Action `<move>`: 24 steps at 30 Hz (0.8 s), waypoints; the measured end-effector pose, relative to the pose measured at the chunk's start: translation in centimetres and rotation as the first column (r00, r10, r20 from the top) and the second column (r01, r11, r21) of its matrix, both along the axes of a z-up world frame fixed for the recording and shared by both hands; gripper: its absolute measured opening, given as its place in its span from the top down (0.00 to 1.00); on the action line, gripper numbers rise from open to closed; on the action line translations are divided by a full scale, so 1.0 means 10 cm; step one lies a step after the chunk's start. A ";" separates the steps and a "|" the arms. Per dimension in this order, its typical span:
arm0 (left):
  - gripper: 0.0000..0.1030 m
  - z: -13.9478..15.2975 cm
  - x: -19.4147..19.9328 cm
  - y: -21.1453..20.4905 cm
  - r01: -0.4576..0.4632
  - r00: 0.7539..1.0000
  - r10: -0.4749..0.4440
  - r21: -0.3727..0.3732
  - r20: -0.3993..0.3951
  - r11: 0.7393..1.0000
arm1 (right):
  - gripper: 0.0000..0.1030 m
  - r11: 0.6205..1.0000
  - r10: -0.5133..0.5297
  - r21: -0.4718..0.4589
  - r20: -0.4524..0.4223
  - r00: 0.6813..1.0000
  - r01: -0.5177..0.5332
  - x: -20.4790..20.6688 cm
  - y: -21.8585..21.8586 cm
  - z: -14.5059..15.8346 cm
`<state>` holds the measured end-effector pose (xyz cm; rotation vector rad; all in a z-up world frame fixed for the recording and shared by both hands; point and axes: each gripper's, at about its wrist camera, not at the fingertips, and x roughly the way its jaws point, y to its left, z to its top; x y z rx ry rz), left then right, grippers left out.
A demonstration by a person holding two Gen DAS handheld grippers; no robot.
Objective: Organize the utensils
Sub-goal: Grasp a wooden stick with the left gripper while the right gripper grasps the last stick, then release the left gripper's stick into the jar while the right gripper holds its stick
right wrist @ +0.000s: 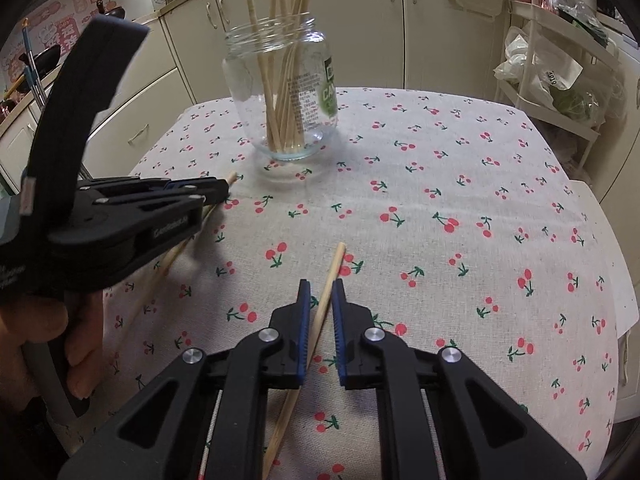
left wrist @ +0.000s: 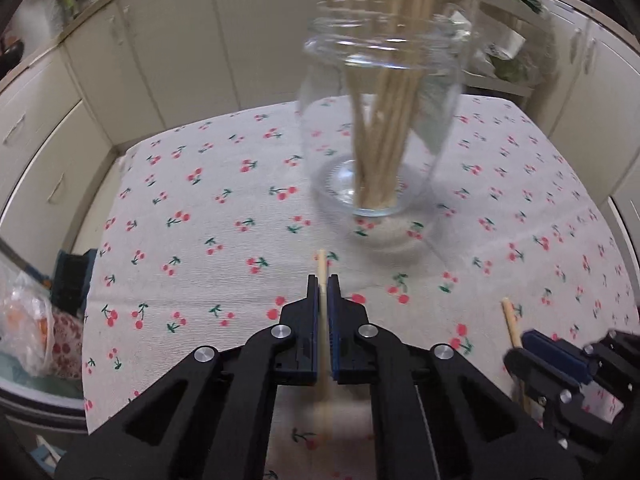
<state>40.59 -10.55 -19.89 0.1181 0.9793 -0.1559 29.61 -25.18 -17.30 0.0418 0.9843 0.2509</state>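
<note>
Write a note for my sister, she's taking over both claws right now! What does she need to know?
Left claw: shut on a chopstick, its tip poking out in front.
Right claw: closed on a second chopstick, which sits slanted between the pads.
Jar: stands upright on the cherry tablecloth, ahead of both claws, already holding a bunch of chopsticks.
Done: most chopsticks are in the jar.
Left: drop these two into the jar, probably one at a time so the claws don't bump. No other loose chopsticks show on the cloth.
</note>
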 end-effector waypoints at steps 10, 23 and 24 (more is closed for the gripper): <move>0.95 -0.01 -0.01 0.06 0.005 0.999 -0.007 -0.042 -0.049 0.999 | 0.87 0.999 0.007 -0.043 0.012 1.000 -0.007 0.04 0.09 0.00; 0.96 0.64 -0.31 0.53 0.030 0.970 0.055 -0.341 0.238 0.940 | 0.95 0.989 -0.047 0.136 -0.025 0.999 0.050 0.09 -0.16 -0.04; 0.96 0.75 -0.32 0.57 0.031 0.960 0.074 -0.365 0.271 0.931 | 0.95 0.989 -0.047 0.138 -0.026 0.999 0.051 0.09 -0.16 -0.04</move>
